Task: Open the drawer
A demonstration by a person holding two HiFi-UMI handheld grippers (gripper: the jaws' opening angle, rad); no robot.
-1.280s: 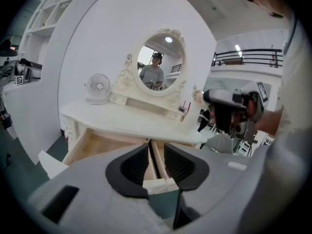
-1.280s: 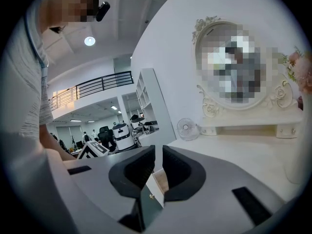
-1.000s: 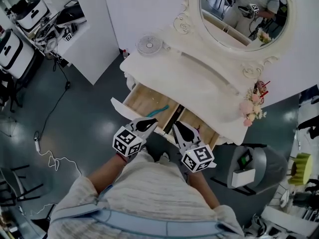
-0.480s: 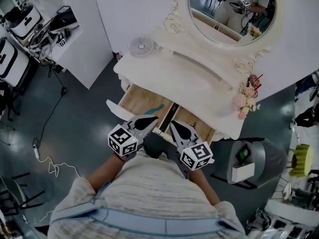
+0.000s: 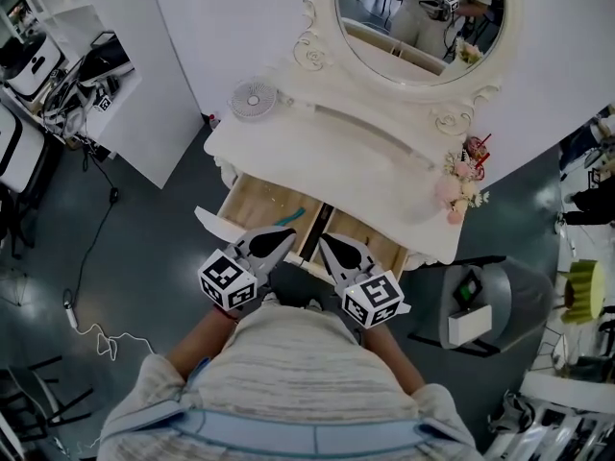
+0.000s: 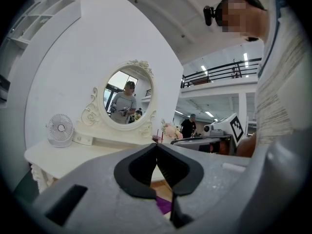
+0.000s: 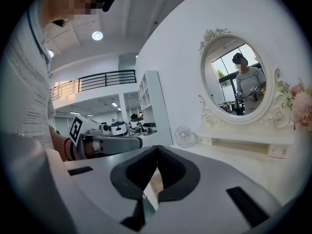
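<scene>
The white dressing table (image 5: 327, 157) has two wooden drawers pulled out under its front edge, the left drawer (image 5: 252, 203) and the right drawer (image 5: 382, 248). A teal thing (image 5: 292, 217) lies in the left drawer. My left gripper (image 5: 285, 237) hovers at that drawer's inner front corner, shut with nothing between its jaws, as the left gripper view (image 6: 156, 146) shows. Beside it my right gripper (image 5: 325, 241) sits at the right drawer's front, its jaw tips also together and empty in the right gripper view (image 7: 157, 148).
On the tabletop stand a small white fan (image 5: 253, 98), an oval mirror (image 5: 413, 17) and pink flowers (image 5: 459, 188). A grey chair (image 5: 500, 305) stands to the right. A white partition (image 5: 144, 113) and a floor cable (image 5: 86, 325) lie to the left.
My left gripper has lifted a little in front of the left drawer. The right gripper has stayed put. The head view has shifted, so the table sits higher in the picture.
</scene>
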